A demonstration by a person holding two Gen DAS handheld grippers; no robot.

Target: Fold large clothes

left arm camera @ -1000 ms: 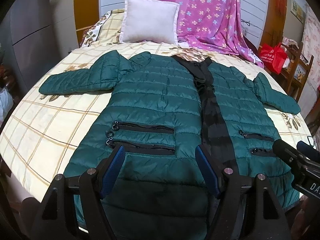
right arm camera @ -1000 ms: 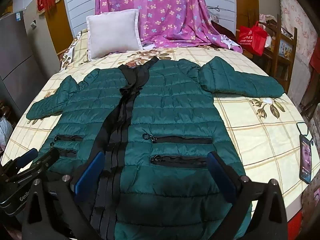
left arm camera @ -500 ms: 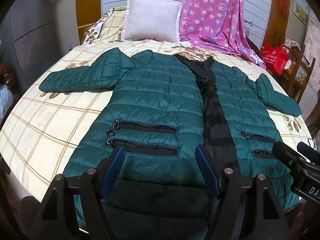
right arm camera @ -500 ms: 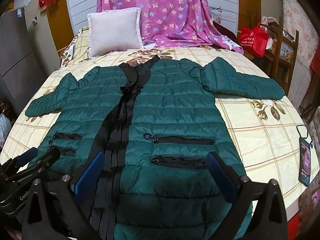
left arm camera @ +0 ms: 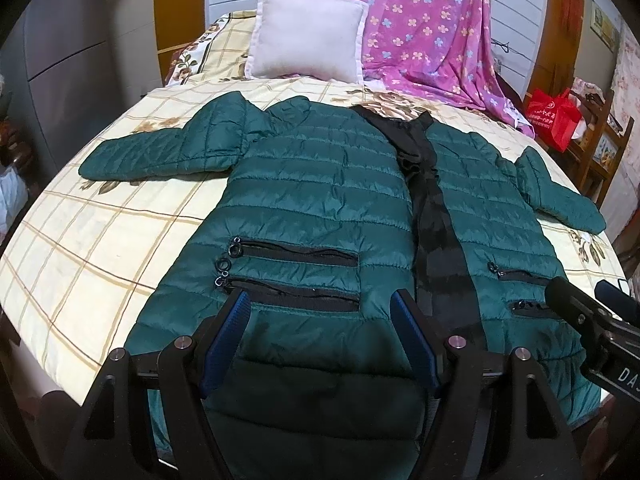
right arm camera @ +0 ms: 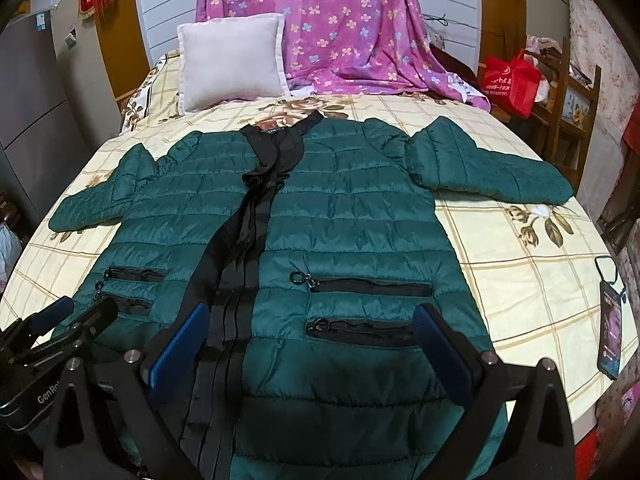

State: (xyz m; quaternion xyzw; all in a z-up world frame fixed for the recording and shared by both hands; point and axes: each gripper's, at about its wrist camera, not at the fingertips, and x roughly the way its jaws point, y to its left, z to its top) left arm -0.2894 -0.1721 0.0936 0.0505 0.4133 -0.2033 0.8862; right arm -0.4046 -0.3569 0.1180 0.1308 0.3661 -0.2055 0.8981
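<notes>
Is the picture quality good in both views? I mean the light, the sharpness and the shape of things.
Left wrist view: sharp, evenly lit, but the fisheye bends the bed into a dome and darkens the corners. Right wrist view: the same bending; the jacket shows a soft sheen, and its near hem lies in shadow.

Bed (right arm camera: 520,280) in cream checked sheet, white pillow (right arm camera: 232,60), pink floral blanket (right arm camera: 352,24), wooden shelf (right arm camera: 572,92)

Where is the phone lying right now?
In the right wrist view, the dark phone lies flat on the yellow checked bedsheet near the bed's right edge, clear of the green quilted jacket hem and right of the right claw.
</notes>
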